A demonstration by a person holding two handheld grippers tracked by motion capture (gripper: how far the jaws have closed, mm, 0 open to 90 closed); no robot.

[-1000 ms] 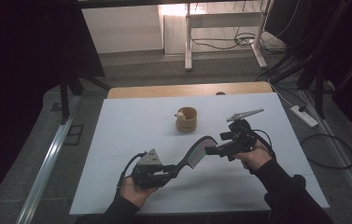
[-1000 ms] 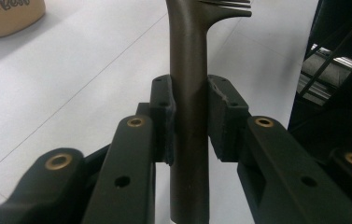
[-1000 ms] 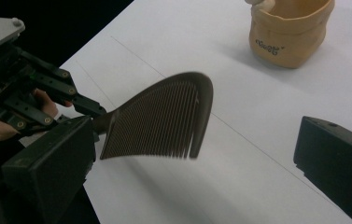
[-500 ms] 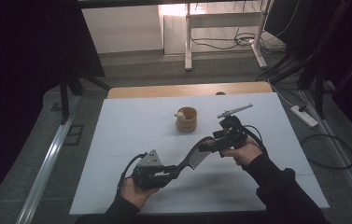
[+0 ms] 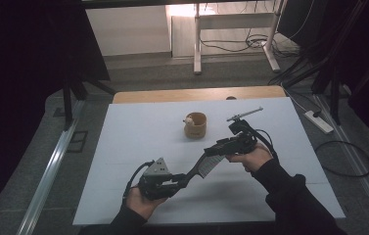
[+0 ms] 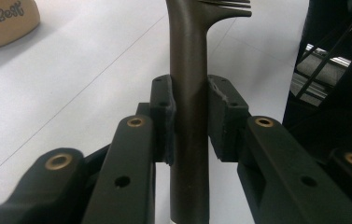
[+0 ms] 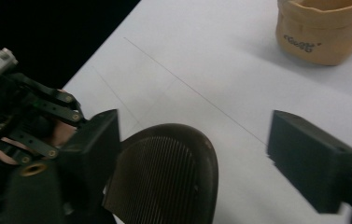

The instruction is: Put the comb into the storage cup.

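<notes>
The person's dark long sleeves (image 5: 289, 196) cover both forearms down to the wrists. The left gripper (image 5: 184, 180) is a matte black linkage frame topped by a grey three-cornered plate (image 5: 158, 167), with a black cable (image 5: 134, 177) looping from its rear. In the left gripper view its arms carry brass-coloured pivot bushings (image 6: 135, 122), small round holes, and blocky black pads (image 6: 163, 105) with worn edges. The right gripper (image 5: 211, 149) is likewise black, with a black cable (image 5: 265, 138) and a thin grey rod (image 5: 244, 114) on top.
</notes>
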